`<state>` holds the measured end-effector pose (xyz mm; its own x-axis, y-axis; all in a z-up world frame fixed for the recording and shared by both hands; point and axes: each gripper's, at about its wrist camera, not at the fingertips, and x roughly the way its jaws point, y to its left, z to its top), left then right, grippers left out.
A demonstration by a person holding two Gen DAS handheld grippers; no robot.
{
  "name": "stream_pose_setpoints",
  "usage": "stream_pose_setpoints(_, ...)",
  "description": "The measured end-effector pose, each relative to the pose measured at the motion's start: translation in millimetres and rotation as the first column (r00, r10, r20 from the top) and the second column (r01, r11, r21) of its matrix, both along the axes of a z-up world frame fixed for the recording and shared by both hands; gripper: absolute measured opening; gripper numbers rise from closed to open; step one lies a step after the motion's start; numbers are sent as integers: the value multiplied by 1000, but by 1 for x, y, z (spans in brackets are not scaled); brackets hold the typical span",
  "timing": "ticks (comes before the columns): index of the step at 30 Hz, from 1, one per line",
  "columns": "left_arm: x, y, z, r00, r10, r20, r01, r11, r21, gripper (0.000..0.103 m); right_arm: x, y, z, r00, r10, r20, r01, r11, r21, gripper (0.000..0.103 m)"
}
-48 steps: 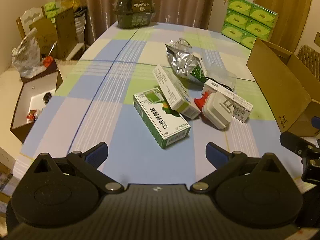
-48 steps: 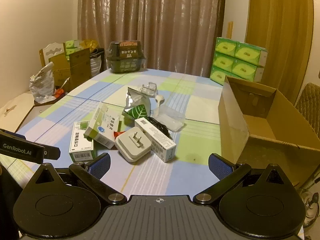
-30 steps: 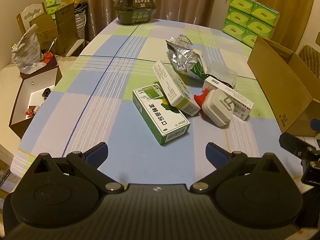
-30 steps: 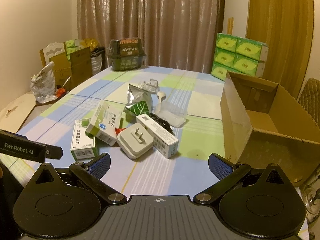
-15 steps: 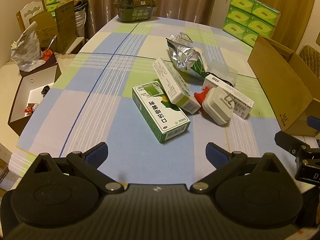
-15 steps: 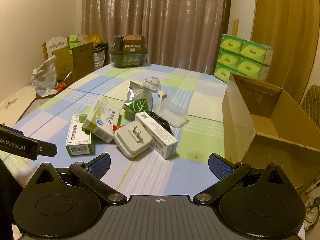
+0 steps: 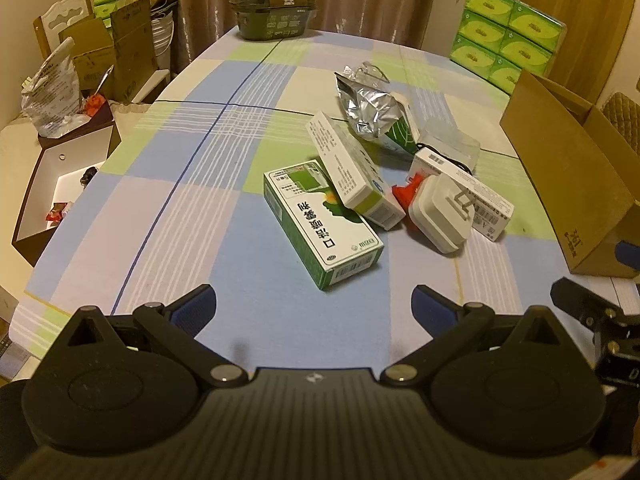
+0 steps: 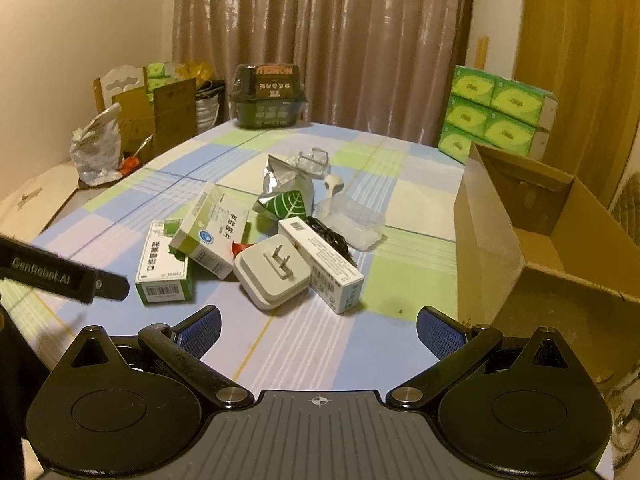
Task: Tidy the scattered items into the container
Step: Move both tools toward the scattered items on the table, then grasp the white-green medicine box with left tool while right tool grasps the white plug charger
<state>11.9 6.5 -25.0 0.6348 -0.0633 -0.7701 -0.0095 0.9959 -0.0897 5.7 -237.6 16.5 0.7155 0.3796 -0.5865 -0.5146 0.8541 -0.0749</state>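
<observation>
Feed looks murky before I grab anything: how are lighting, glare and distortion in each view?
Left wrist: dim amber light, glare on the foil bag, table edges bowed by fisheye. Right wrist: same warm cast, sheen on the curtain, carton stretched at the rim.

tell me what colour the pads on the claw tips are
Blue, on black arms; the textured fingertips show best in the right wrist view.

We see our left gripper (image 7: 313,304) and right gripper (image 8: 318,326) as matte black ribbed housings with round discs, silver pivot screws and blue textured fingertip pads (image 8: 439,331), one printed "GenRobot.AI".
</observation>
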Motion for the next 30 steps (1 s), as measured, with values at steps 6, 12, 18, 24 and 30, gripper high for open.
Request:
stream_pose_setpoints(6,14,-1,-6,1000,-3,6,3,1000,-8,102,1,6,-8,999,46,14,-46,998,-45,101)
stream_pose_setpoints(12,34,-8,-18,1000,-10,0,10,1000,-8,102,9,15,-21,996,94,7,-93,992,-84,101)
stream_pose_setpoints(18,53,-14,-31,1000,-25,-11,25,1000,-11,102,22,22,-33,992,124,7,-123,985,-123,101)
stream_pose_setpoints(24,69,-14,-43,1000,-25,-14,25,1000,-5,101,34,30,-43,989,147,-2,-145,978,-153,101)
stream_pose_setpoints(30,80,-11,-52,999,-30,-25,30,1000,3,90,43,36,-50,987,159,-10,-158,974,-161,101)
